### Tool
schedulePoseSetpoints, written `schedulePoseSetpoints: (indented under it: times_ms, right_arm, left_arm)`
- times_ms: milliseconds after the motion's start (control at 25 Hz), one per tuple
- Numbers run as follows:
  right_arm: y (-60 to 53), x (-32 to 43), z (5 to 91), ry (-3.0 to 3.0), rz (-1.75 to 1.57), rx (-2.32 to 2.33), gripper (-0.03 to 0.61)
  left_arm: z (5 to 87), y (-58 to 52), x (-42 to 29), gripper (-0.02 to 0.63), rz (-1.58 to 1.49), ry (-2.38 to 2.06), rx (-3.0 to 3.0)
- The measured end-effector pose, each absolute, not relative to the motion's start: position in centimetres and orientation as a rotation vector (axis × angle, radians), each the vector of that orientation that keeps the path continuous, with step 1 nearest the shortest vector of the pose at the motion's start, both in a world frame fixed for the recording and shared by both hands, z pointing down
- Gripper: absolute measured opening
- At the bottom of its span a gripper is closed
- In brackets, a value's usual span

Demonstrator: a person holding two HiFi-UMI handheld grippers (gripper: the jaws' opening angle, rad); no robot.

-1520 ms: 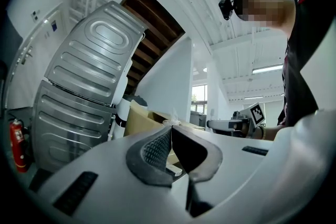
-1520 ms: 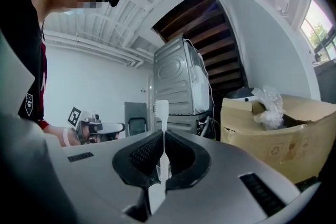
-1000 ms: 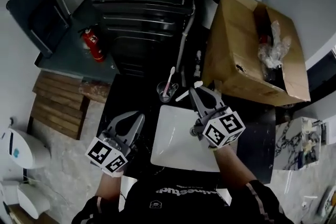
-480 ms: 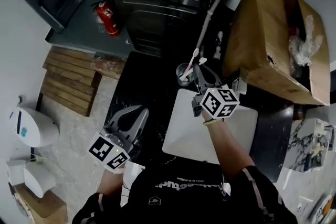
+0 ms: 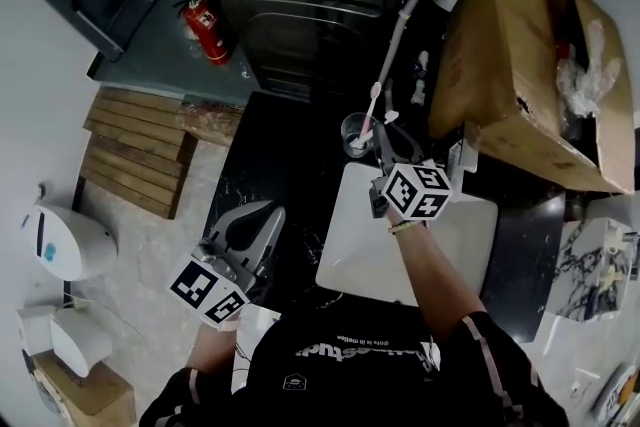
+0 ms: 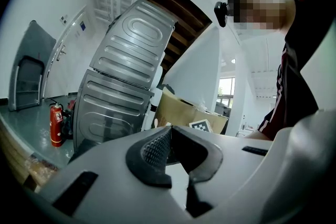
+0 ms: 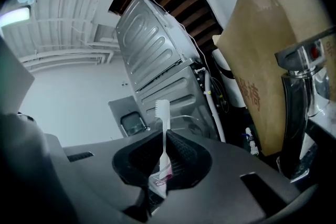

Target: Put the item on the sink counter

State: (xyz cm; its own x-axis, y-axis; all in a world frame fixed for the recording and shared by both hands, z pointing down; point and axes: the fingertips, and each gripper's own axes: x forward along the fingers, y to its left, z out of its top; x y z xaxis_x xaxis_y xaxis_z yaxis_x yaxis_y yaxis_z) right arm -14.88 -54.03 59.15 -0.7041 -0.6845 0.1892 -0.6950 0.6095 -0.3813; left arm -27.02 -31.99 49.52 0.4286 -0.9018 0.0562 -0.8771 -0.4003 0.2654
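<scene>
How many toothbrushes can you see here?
2. A pink toothbrush stands in the clear cup behind the sink; a white toothbrush is clamped in the right gripper. Others could be hidden.

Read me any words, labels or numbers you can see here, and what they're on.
Nothing reads clearly.
Cardboard box: red characters, too blurred to read.
Shirt: white print, upside down, unreadable.
Fire extinguisher: label too small.
Toothbrush: pink handle label, blurred.

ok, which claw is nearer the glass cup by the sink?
Right. The right claw, holding a white toothbrush, is right beside the cup; the left claw hangs well down-left of it.
</scene>
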Motion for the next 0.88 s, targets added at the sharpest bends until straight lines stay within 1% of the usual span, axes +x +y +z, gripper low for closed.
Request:
schedulePoseSetpoints:
  times_ms: [160,200,360,440,520,720,880]
  right_arm:
    - [-54.1,-14.4,59.5,-2.761,0.662,1.205,0.046]
    - [-54.2,-14.3,59.6,-2.752,0.661,1.208,0.055]
    - [-53.8,-14.0,60.0,-2.724,0.680,1.184,0.153]
    - [-53.3,-13.9,59.8,-2.719,0.681,1.170,0.175]
    - [-52.7,-13.5,59.3,-2.720,0.670,1.167,0.184]
    - [-49.6,-10.9,56.5,-2.747,0.642,1.178,0.184]
    - [-46.1,-7.5,52.5,-2.786,0.483,1.189,0.184]
  left_arm:
    - [49.2,-31.8,-26.9,0.018,-0.146,-1.542,2.440]
    - [49.1,-31.7,-26.9,0.018,-0.148,-1.542,2.443]
    - [48.6,-31.1,-27.0,0.018,-0.154,-1.549,2.452]
    - [48.3,-30.9,-26.9,0.018,-0.162,-1.550,2.457]
    - [47.9,-30.7,-26.4,0.018,-0.172,-1.546,2.467]
    - [46.3,-30.8,-24.5,0.018,-0.199,-1.518,2.517]
    - [44.8,-31.5,-21.6,0.018,-0.221,-1.463,2.582]
